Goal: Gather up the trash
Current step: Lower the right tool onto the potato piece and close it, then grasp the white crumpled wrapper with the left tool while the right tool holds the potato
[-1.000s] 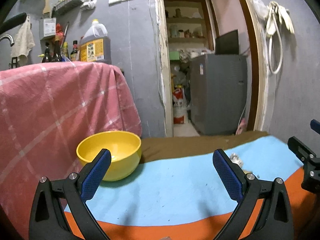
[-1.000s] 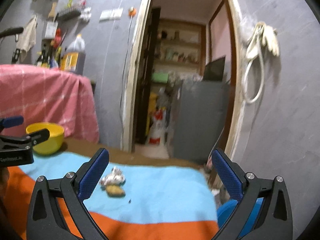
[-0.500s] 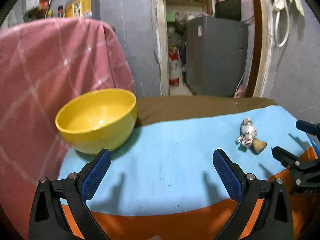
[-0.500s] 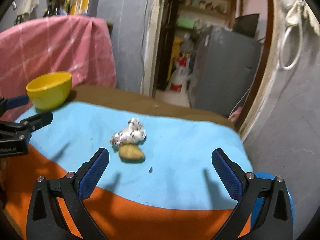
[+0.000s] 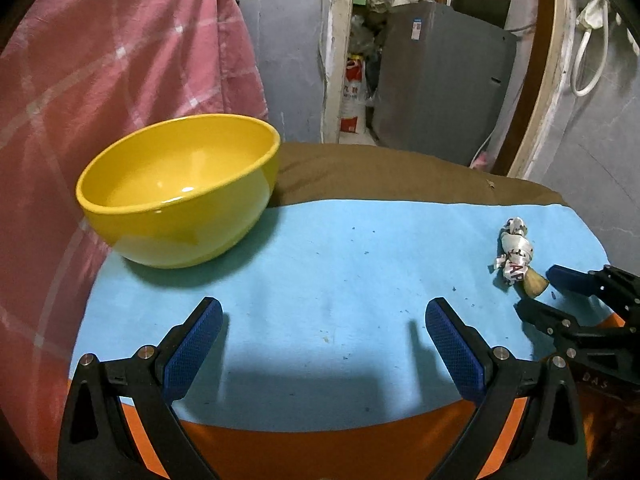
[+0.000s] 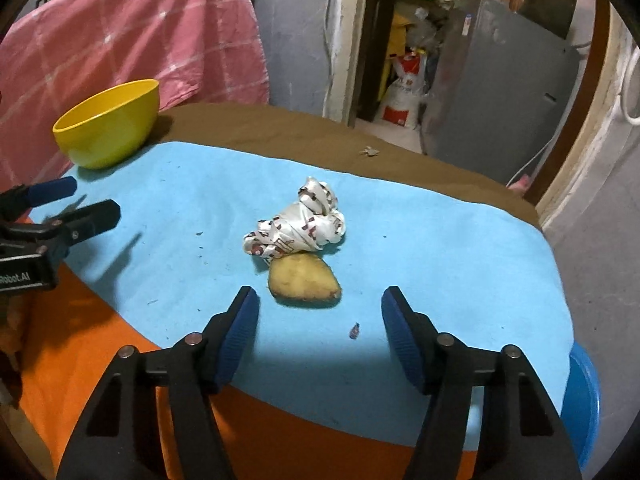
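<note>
right gripper [image 6: 316, 320] – fingers apart, just been closing in, nothing between them yet | crumpled wrapper [image 6: 298, 226] touching potato piece [image 6: 304, 280] on blue cloth [image 6: 440, 248], just ahead | left gripper [image 5: 320, 336] – fingers wide, empty | yellow bowl [image 5: 176, 188] far left

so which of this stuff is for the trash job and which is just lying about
For the job:
- crumpled wrapper
- brown food scrap, touching the wrapper
- yellow bowl, empty, likely the collecting spot

Just lying about:
- pink checked cloth
- grey cabinet
- white sack
</note>
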`<act>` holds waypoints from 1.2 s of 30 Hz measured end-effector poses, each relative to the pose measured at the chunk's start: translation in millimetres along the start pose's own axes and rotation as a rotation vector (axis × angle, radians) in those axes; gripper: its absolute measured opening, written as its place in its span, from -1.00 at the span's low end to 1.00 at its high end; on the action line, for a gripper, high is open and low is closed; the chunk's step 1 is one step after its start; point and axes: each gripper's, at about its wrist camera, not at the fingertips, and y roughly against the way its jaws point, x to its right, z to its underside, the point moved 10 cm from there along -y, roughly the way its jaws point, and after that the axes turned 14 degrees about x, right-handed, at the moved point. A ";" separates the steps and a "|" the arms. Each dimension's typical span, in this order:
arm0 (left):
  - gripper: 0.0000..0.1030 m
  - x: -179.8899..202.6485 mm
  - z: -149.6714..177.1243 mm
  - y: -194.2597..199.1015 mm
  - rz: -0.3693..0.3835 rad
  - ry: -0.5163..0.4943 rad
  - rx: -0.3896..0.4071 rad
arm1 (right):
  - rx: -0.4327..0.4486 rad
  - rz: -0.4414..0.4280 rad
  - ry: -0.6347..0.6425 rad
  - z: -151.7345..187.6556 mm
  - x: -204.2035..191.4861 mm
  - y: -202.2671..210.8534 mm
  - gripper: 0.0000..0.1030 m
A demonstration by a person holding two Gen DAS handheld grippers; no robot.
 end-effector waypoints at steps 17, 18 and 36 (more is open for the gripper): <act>0.92 65.7 -9.0 -11.1 0.137 -0.107 0.005 | 0.034 0.026 -0.009 8.8 23.4 25.5 -0.40; 0.92 71.7 -8.9 -12.1 0.146 -0.117 0.007 | 0.042 0.033 -0.018 10.2 28.7 30.6 -0.40; -0.04 138.6 -7.3 -44.3 0.202 -0.287 -0.050 | 0.132 0.070 -0.141 19.3 65.9 60.5 -0.40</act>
